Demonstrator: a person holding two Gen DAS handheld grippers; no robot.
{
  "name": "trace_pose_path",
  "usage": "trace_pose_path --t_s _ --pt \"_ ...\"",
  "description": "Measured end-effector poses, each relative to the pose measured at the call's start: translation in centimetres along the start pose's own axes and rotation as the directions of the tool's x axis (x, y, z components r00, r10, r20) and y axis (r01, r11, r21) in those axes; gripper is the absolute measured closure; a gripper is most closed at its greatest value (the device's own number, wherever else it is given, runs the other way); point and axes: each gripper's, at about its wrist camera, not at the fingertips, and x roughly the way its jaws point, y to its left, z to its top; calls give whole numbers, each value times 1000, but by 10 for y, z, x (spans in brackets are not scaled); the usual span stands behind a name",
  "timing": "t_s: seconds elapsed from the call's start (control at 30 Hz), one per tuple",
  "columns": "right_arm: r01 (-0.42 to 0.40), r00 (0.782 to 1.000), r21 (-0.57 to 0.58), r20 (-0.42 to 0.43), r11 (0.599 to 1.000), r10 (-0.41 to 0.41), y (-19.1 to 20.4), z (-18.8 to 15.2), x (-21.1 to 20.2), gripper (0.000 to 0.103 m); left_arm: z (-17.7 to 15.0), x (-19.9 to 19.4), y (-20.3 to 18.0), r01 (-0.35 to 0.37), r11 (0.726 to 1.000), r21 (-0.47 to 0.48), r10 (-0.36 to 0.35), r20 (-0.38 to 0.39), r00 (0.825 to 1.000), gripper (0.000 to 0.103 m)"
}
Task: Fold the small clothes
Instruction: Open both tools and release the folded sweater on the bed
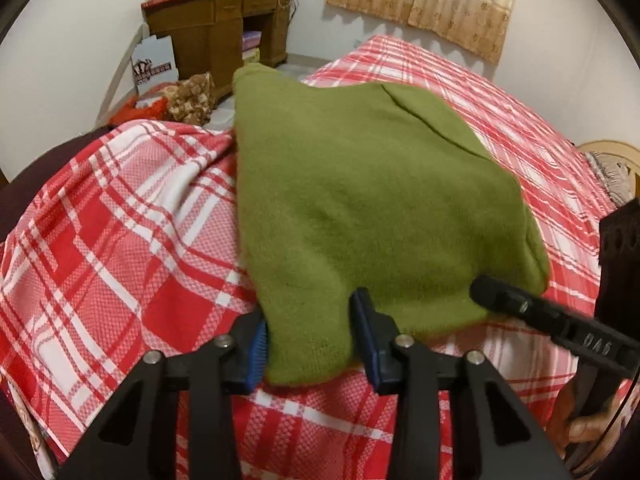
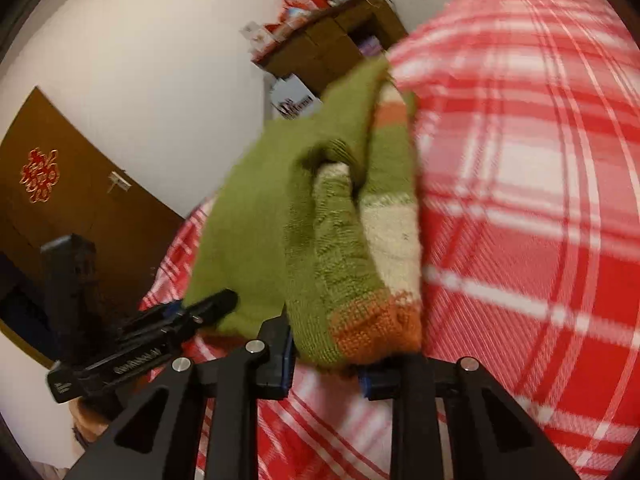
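Lying lengthwise away, green sweater (image 1: 360,200) on plaid bedspread (image 1: 120,220); left claw (image 1: 316,344), right claw (image 2: 324,364) pinching near hem.

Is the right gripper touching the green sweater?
Touching. The right wrist view shows the right gripper with the sweater's striped hem bunched between its blue pads.

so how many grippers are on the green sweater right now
2: the left gripper has its near hem corner between the pads; the right gripper clamps the green sweater at its striped edge, beside the left one.
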Motion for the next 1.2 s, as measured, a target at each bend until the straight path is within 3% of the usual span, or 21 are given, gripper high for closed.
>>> trace_pose_path --t_s 0.13,0.27,0.37,0.53,0.6,0.7,0.77,0.87,1.0,1.07,1.13,1.2 --pt "1 1000 26 29 1000 -2 1 -16 -1 76 -7 -6 0 -55 998 -3 55 20 998 58" --pt "94 995 -14 40 995 -94 15 -36 -12 71 -21 -16 -3 -155 988 17 154 36 987 52" --pt "165 986 -54 37 985 -163 31 -51 -13 70 -35 -22 -6 -181 983 29 180 22 983 52" --pt "252 968 -79 31 965 -250 48 -71 -22 55 -60 -30 -23 -248 961 121 247 27 969 54" --pt "287 958 -96 27 953 -286 48 -83 -31 50 -62 -33 -26 -250 962 110 251 1 968 54" --pt "340 940 -117 39 933 -338 58 -90 -41 47 -58 -42 -30 -188 980 72 191 -43 981 53" --pt "368 930 -134 56 920 -363 67 -92 -51 40 -56 -53 -36 -220 972 86 222 -16 975 51" --pt "418 908 -149 115 896 -404 82 -93 -73 34 -53 -73 -44 -292 950 112 285 80 955 35" --pt "460 877 -168 236 872 -418 104 -91 -107 33 -38 -113 -40 -350 934 68 324 245 914 15" --pt "481 852 -171 322 860 -412 120 -87 -127 31 -33 -134 -39 -378 925 41 345 325 880 6" --pt "500 823 -173 399 848 -404 136 -83 -145 24 -30 -154 -40 -411 911 28 367 401 840 6" --pt "528 782 -173 481 831 -397 154 -78 -164 22 -28 -166 -38 -421 907 24 368 441 818 1"
